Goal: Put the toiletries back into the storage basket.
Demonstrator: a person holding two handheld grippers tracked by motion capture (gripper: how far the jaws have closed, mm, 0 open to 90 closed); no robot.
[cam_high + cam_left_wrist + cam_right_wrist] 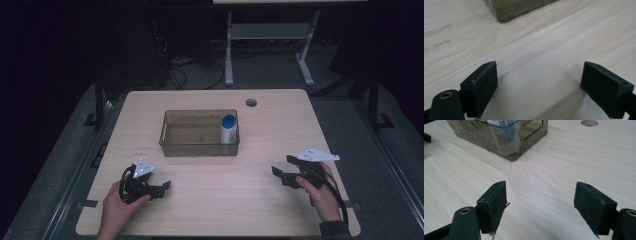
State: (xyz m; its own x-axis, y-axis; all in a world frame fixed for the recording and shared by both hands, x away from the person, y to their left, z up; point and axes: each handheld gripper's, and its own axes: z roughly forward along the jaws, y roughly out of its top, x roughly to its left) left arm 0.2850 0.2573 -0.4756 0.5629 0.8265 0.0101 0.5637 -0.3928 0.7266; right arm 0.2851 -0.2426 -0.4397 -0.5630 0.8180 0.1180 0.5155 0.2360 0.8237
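Observation:
A clear smoky plastic bin sits mid-table, and a white bottle with a blue cap stands upright in its right end. My left gripper rests low over the table's front left, held by a hand, its jaws wide apart over bare wood. My right gripper is at the front right, also open with nothing between its fingers. The bin's corner shows ahead of the right gripper, with the bottle blurred behind its wall. The bin's near corner lies ahead of the left gripper.
The light wooden table has a round cable hole near its back edge, also seen as the hole. Beyond the table are a white desk frame and cables on a dark floor.

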